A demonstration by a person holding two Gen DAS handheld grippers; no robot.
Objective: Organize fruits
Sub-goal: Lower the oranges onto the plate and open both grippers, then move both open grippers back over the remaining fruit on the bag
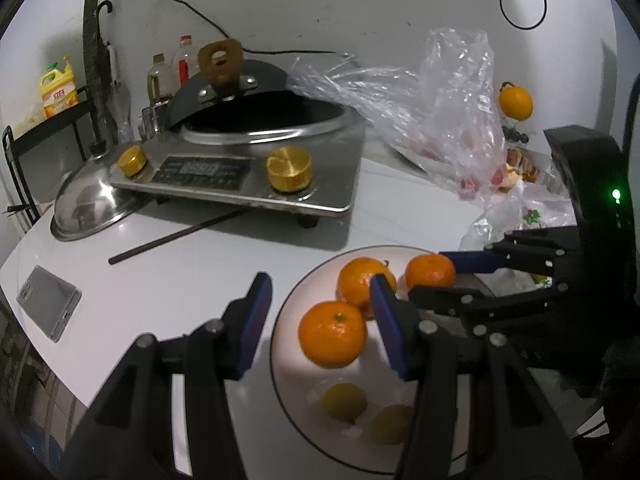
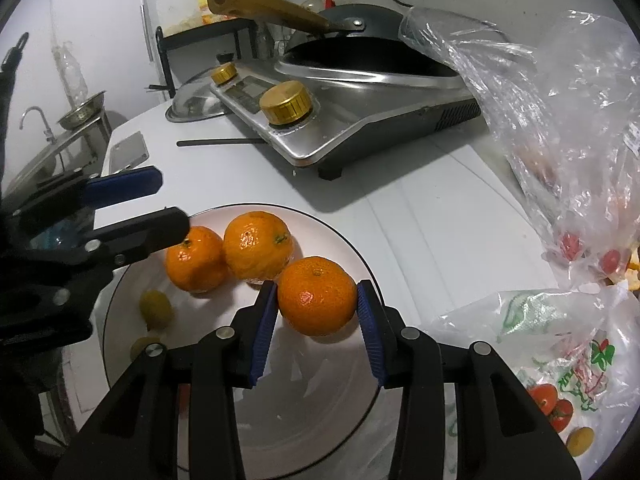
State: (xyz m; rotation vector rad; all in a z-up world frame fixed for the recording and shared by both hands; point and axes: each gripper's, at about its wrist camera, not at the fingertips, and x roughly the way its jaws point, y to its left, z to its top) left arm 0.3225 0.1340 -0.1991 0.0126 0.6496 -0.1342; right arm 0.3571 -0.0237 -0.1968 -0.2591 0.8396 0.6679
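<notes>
My left claw is matte black plastic, its linked arms jointed with round silver pins, and each finger carries a ribbed blue pad. My right claw is built the same, black links, silver pivots, blue ridged pads. In the left view, its curved black housing shows a small green light.

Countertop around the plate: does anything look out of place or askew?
Yes. A single chopstick lies loose, partly under the induction cooker, a phone sits near the counter edge, and a steel lid leans against the cooker.
</notes>
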